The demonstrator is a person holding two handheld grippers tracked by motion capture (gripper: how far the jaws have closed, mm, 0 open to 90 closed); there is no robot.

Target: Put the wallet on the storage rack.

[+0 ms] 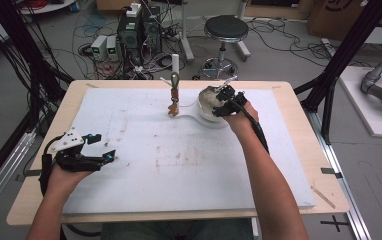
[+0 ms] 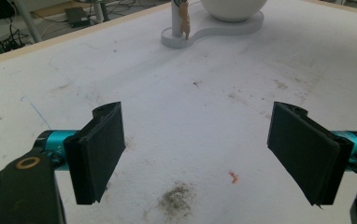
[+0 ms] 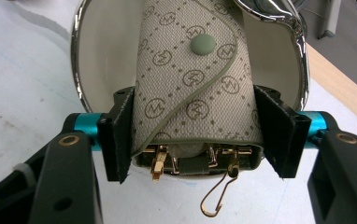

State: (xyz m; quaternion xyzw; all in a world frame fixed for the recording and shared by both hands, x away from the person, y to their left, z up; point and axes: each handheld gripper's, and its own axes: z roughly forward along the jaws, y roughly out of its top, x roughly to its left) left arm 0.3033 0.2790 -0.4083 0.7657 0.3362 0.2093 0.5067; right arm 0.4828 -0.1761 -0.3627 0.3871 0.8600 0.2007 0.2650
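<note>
The right gripper view shows what the high view leaves as a pale lump: a beige pouch [image 3: 193, 79] of woven cloth printed with circled monograms, with a curved flap edged in green and one round green snap button [image 3: 202, 45]. It lies in a chrome-rimmed bowl [image 3: 77, 60], and the right gripper [image 3: 200, 135] has its two black pads clamped on the pouch's sides. The pouch's long axis runs straight away from the gripper. The near end, at the jaws, carries gold fittings and one thin gold hook [image 3: 218, 193] that hangs out below, while the flap end points into the bowl.

From the high view, the bowl [image 1: 204, 100] sits on a white base at the far middle of the white board [image 1: 189, 165], beside one upright post [image 1: 175, 65] with a small brown figure [image 1: 173, 107] hanging at it. The right gripper [image 1: 225, 99] reaches in over the bowl.

The left gripper [image 1: 106, 150] rests at the board's near left; its own view shows two pads [image 2: 99, 151] standing wide apart over bare, stained board, nothing between them.
</note>
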